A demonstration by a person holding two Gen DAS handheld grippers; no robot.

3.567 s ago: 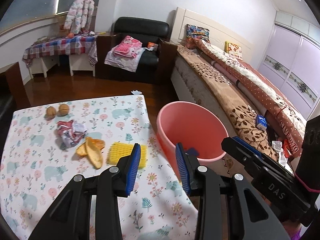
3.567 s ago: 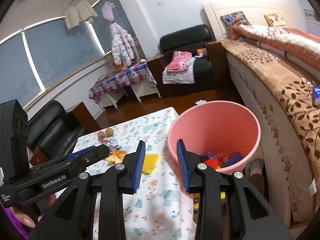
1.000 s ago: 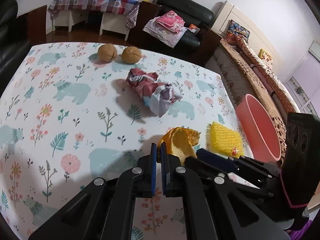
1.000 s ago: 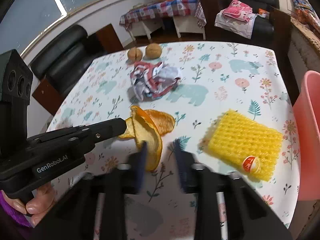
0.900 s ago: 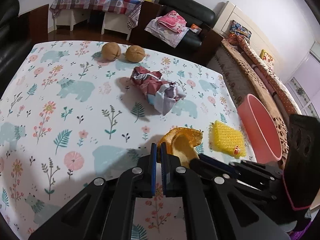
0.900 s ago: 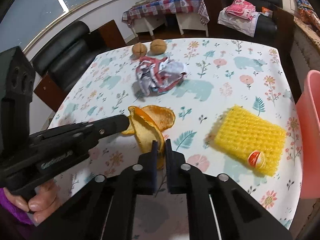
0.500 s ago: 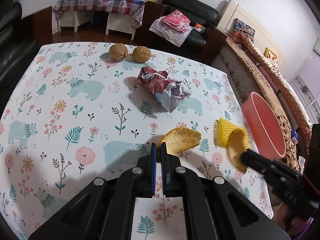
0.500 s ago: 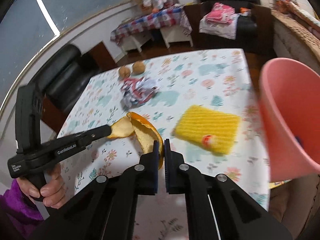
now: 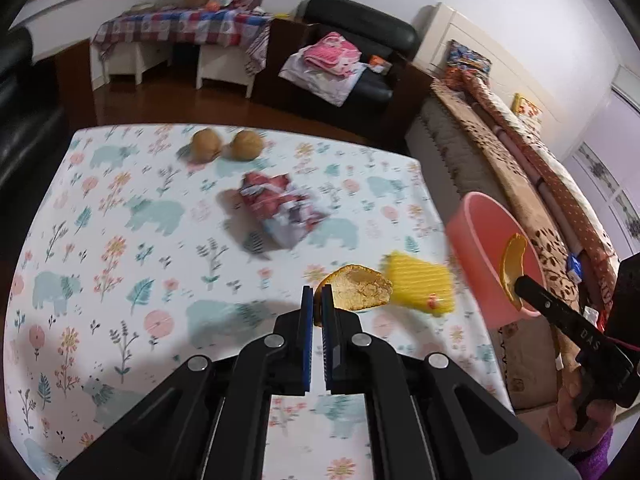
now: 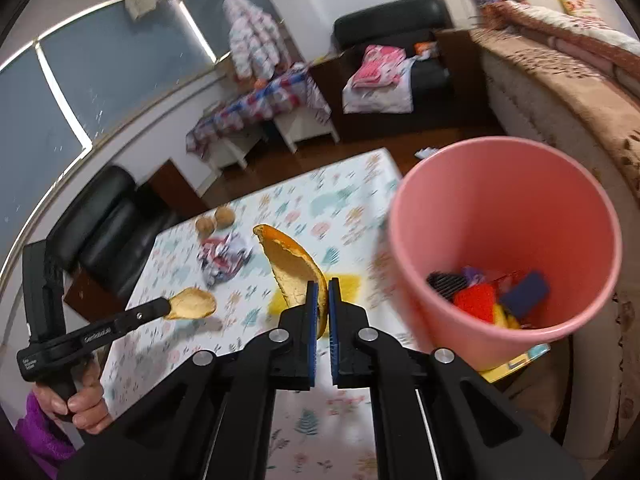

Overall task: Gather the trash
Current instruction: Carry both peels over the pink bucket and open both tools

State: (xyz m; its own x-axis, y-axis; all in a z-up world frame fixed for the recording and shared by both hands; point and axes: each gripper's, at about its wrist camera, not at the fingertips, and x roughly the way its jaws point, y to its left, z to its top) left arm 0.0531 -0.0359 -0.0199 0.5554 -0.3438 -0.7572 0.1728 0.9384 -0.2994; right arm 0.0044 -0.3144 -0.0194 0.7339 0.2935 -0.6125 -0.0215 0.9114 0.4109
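Right now both hands are up off the table [image 9: 100, 240]. The left gripper [image 9: 317, 300] is clamped on a flat piece of orange peel [image 9: 358, 290], held above the table's near right part. The right gripper [image 10: 323, 292] pinches a longer curved peel [image 10: 294, 270] just beside the rim of the pink bin [image 10: 472, 216], which stands off the table's right edge with trash inside. On the cloth lie a yellow sponge [image 9: 422, 286] near the right edge, a crumpled wrapper [image 9: 280, 210] mid-table, and two walnuts [image 9: 226, 147] by the far edge.
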